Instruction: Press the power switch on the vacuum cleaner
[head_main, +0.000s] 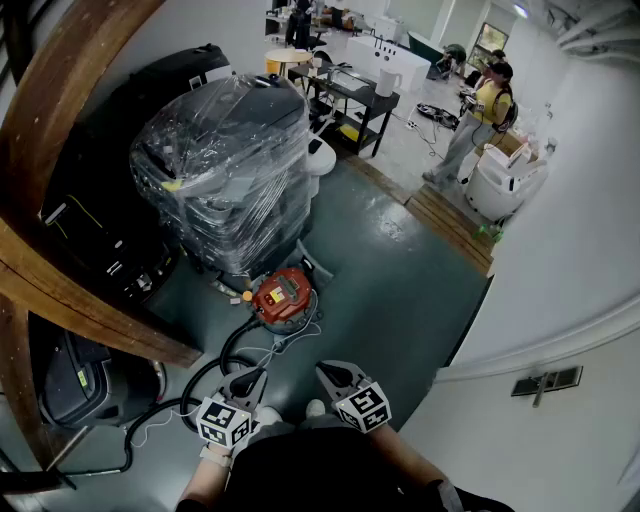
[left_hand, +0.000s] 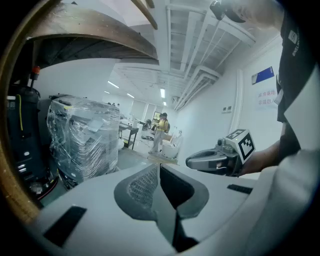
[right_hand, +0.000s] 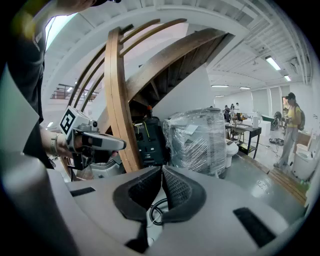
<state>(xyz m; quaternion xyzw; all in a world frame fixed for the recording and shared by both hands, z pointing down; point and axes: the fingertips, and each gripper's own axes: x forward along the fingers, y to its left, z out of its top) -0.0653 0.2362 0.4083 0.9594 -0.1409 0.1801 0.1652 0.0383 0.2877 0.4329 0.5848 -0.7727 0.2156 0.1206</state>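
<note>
Red vacuum (head_main: 283, 297) sits on the floor, just at 6 o'clock of the wrapped stack (head_main: 225, 165). Left gripper (head_main: 246, 384) and right gripper (head_main: 333, 376) hover at its 6 o'clock, the 2 side by side, jaws closed on nothing.

Red vacuum cleaner (head_main: 284, 296) on a dark teal floor (head_main: 400, 300).

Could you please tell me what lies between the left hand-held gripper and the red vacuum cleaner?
In the head view, a black hose and a thin white cable lie between the left hand-held gripper and the vacuum cleaner.
</note>
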